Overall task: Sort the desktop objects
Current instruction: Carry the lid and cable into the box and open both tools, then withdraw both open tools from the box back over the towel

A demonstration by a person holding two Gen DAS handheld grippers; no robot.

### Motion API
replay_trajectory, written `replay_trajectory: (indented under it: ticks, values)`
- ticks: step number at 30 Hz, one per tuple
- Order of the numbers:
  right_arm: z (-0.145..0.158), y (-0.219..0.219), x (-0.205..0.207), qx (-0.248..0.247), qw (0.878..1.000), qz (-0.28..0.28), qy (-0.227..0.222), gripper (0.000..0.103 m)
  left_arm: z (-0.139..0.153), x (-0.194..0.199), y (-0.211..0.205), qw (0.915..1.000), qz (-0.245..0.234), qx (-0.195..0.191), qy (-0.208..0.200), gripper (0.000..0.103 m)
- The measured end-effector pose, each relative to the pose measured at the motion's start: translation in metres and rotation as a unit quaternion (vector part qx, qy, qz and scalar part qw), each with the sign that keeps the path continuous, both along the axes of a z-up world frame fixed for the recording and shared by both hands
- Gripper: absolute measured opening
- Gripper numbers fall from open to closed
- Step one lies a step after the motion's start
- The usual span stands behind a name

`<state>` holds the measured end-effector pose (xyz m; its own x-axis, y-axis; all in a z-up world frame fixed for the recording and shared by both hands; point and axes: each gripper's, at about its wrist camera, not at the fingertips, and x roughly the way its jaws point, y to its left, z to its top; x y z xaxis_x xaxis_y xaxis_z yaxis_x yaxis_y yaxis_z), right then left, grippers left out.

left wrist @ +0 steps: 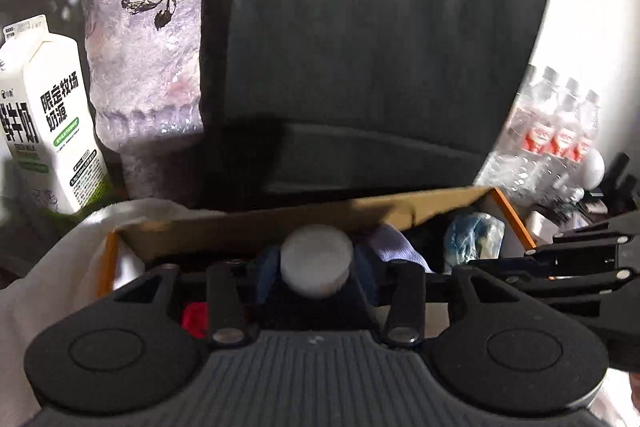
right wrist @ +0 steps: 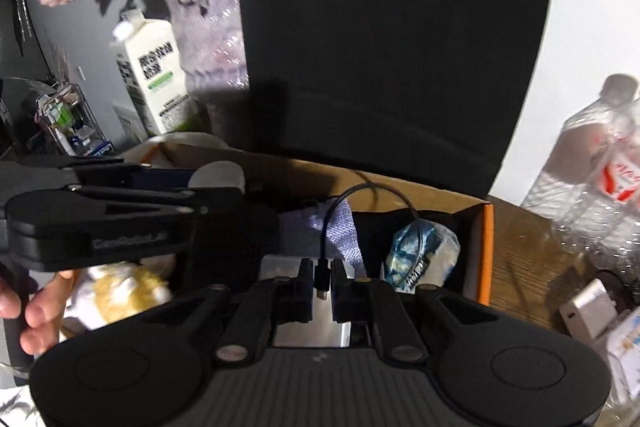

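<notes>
The black USB cable [right wrist: 360, 195] is pinched at its plug end between the fingers of the right gripper [right wrist: 322, 283], its cord looping up and over the open cardboard box [right wrist: 476, 211] before dropping toward a crumpled blue-and-white plastic packet [right wrist: 424, 255] inside. Below the plug lies a silvery flat object whose identity I cannot tell. The left gripper [left wrist: 316, 279] is clamped on a dark blue container with a round white cap [left wrist: 317, 261], held above the same box, where a lavender cloth [left wrist: 394, 247] and something red [left wrist: 195, 319] lie; in the right wrist view this gripper reaches in from the left edge, with bare fingers of the person's hand [right wrist: 40, 307] just beneath it. Behind the box stand a milk carton [left wrist: 44, 115], a textured purplish vase [left wrist: 146, 79] of wilted flowers, and a large dark panel [left wrist: 380, 47]. A shrink-wrapped pack of water bottles [left wrist: 560, 123] sits to the right.
</notes>
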<state>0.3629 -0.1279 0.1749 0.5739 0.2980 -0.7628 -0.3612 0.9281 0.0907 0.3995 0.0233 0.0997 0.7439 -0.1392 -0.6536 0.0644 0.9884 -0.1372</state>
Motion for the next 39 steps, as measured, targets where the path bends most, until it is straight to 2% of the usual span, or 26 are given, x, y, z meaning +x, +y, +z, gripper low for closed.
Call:
replay_trajectory:
  ticks: [2, 3, 4, 5, 7, 10, 16, 19, 20, 24, 29, 33, 34, 35, 36, 37, 38, 39]
  values:
    - [-0.004, -0.003, 0.009, 0.005, 1.000, -0.015, -0.004, 0.035, 0.002, 0.003, 0.003, 0.9999, -0.004, -0.015, -0.006, 0.064]
    - [-0.005, -0.006, 0.012, 0.010, 1.000, -0.022, -0.002, 0.041, 0.006, 0.002, 0.004, 0.9997, -0.003, -0.021, -0.011, 0.073]
    - [-0.004, -0.009, 0.014, 0.018, 0.999, -0.027, -0.002, 0.048, 0.009, 0.001, 0.006, 0.9997, -0.004, -0.020, -0.014, 0.073]
    - [-0.002, -0.012, 0.014, 0.026, 0.999, -0.029, -0.002, 0.048, 0.013, 0.000, 0.008, 0.9998, -0.004, -0.015, -0.015, 0.074]
    - [0.004, -0.017, 0.013, 0.032, 0.999, -0.039, -0.008, 0.048, 0.017, -0.004, 0.011, 0.9998, 0.010, -0.001, -0.016, 0.085]
    - [0.015, -0.021, 0.008, 0.027, 0.997, -0.065, -0.018, 0.049, 0.023, -0.011, 0.015, 0.9995, 0.028, 0.012, -0.001, 0.090]
    - [0.033, -0.015, -0.022, -0.018, 0.995, -0.093, -0.032, 0.058, 0.041, -0.043, 0.022, 0.9971, 0.065, 0.030, 0.026, 0.101]
    - [0.048, -0.009, -0.038, -0.043, 0.993, -0.099, -0.051, 0.059, 0.054, -0.066, 0.022, 0.9957, 0.078, 0.039, 0.032, 0.103]
    - [0.059, -0.006, -0.053, -0.059, 0.990, -0.103, -0.072, 0.059, 0.058, -0.074, 0.022, 0.9955, 0.079, 0.041, 0.031, 0.103]
    - [0.070, 0.001, -0.081, -0.080, 0.986, -0.098, -0.105, 0.059, 0.072, -0.110, 0.020, 0.9950, 0.083, 0.053, 0.018, 0.103]
    - [0.081, 0.001, -0.131, -0.066, 0.983, -0.102, -0.136, 0.068, 0.079, -0.167, 0.018, 0.9943, 0.095, 0.049, -0.004, 0.103]
    - [0.082, 0.005, -0.181, -0.073, 0.978, -0.088, -0.172, 0.070, 0.077, -0.226, 0.010, 0.9937, 0.074, 0.067, -0.050, 0.103]
    - [0.079, 0.008, -0.218, -0.072, 0.975, -0.071, -0.198, 0.072, 0.075, -0.242, 0.008, 0.9936, 0.067, 0.067, -0.061, 0.103]
    - [0.079, 0.008, -0.218, -0.072, 0.975, -0.071, -0.198, 0.075, 0.072, -0.259, 0.007, 0.9934, 0.060, 0.067, -0.071, 0.103]
    - [0.077, 0.007, -0.237, -0.062, 0.974, -0.062, -0.209, 0.076, 0.068, -0.274, 0.007, 0.9934, 0.049, 0.068, -0.078, 0.103]
    - [0.067, 0.006, -0.273, -0.048, 0.972, -0.050, -0.224, 0.077, 0.063, -0.291, 0.006, 0.9933, 0.039, 0.066, -0.086, 0.103]
    - [0.067, 0.006, -0.273, -0.048, 0.972, -0.050, -0.224, 0.077, 0.057, -0.307, 0.006, 0.9930, 0.032, 0.064, -0.094, 0.103]
    - [0.061, 0.005, -0.291, -0.040, 0.971, -0.047, -0.233, 0.078, 0.050, -0.325, 0.006, 0.9925, 0.027, 0.062, -0.101, 0.103]
